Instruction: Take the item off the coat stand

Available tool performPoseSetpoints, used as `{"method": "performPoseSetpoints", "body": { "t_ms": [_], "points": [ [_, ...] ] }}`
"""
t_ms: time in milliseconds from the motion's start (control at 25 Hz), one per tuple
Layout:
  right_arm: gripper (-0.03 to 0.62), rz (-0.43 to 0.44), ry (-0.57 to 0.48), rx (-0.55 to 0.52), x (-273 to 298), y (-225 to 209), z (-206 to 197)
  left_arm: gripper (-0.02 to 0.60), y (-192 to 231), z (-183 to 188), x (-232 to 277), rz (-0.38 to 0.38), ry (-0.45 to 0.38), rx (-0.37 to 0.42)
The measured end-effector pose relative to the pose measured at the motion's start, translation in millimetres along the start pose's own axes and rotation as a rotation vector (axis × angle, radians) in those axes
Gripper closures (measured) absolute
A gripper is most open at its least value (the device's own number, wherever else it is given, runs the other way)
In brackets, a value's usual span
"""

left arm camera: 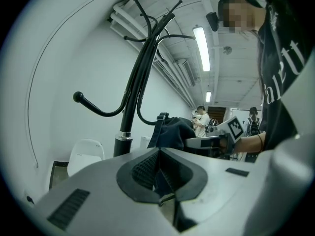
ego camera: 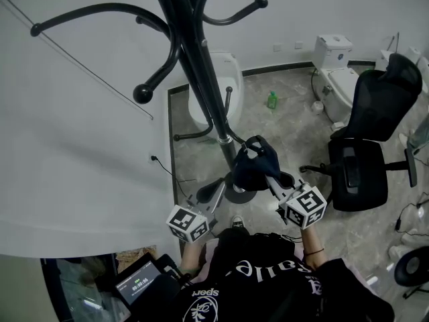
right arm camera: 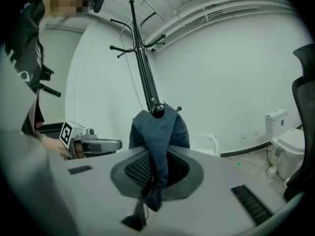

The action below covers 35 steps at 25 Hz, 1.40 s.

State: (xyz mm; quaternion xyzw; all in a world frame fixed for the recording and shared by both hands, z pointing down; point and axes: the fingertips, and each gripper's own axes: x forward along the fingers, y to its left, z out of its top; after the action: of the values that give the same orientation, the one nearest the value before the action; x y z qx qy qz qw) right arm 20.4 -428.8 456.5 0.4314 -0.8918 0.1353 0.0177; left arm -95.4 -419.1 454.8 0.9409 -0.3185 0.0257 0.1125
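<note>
A: Where is the dark blue fabric item [right arm camera: 160, 132]?

B: Draped over a knobbed hook [right arm camera: 157, 110] of the black metal coat stand [ego camera: 201, 79], at 12 o'clock from the right tongs [right arm camera: 155, 168], which pinch its drooping fold. Long axis 12 to 6. Left tongs [left arm camera: 158, 168]: pressed together, empty, farther off.

The wall [ego camera: 80, 146] is white and plain, and a black skirting board [ego camera: 281, 68] runs along its foot. The floor [ego camera: 281, 139] is grey with a pattern like marble. A white chair [ego camera: 231, 72] stands close to the wall. A small green bottle [ego camera: 272, 100] stands on the floor, and a white toilet [ego camera: 338, 72] is near it. A black office chair [ego camera: 365, 139] stands at the right. On the ceiling a long lamp [left arm camera: 202, 48] is lit, and pipes [left arm camera: 172, 68] run beside it.
</note>
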Motion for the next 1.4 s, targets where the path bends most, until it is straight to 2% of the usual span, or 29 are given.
{"method": "performPoseSetpoints", "body": {
  "t_ms": [360,760,1000,1240,1400],
  "points": [
    [0.559,0.007,-0.008,-0.005,-55.1,-0.6,0.7,0.577,-42.4,-14.3,-1.3,0.025,0.004,-0.028],
    [0.559,0.06,0.064,0.01,-133.2,5.5,-34.0,0.577,-127.8,-46.2,1.1,0.066,0.006,-0.068],
    [0.559,0.086,0.098,0.021,-160.5,7.0,-50.3,0.577,-165.3,-71.6,0.7,0.071,0.052,-0.1],
    [0.559,0.101,0.123,0.033,-189.8,14.1,-70.5,0.577,-198.4,-80.5,-8.6,0.083,0.085,-0.081],
    [0.559,0.101,0.127,0.038,-197.2,20.2,-76.9,0.577,-203.0,-77.8,-15.3,0.091,0.091,-0.071]
  ]
}}
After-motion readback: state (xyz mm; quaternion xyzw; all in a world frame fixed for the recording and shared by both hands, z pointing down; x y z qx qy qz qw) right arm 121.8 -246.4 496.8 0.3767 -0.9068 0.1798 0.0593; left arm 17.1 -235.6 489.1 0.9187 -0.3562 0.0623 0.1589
